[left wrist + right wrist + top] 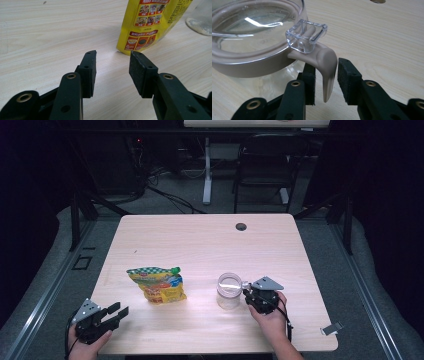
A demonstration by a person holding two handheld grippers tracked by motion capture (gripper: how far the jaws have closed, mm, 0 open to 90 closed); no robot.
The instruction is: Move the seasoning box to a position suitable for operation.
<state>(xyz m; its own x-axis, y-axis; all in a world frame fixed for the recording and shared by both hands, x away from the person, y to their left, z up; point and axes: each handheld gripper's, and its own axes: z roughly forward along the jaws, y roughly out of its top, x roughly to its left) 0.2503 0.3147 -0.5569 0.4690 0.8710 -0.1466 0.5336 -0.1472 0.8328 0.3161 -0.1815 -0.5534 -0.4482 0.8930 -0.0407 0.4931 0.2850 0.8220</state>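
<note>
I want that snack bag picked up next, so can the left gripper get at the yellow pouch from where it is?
Probably yes: the left gripper has its jaws open, aimed at the yellow pouch, with bare table between them.

Light wood-grain table [200, 240], rounded corners, w/ a dark cable hole [241, 226] near its far edge. Landmark: clear jar [229, 291] w/ beige-rimmed lid, standing on the near-right part of the top. Left of the jar, well apart: yellow snack pouch [157, 284] w/ green top edge, resting on the top. Near-right of the jar, at the table's corner: small grey clip [331, 328], overhanging the edge.
</note>
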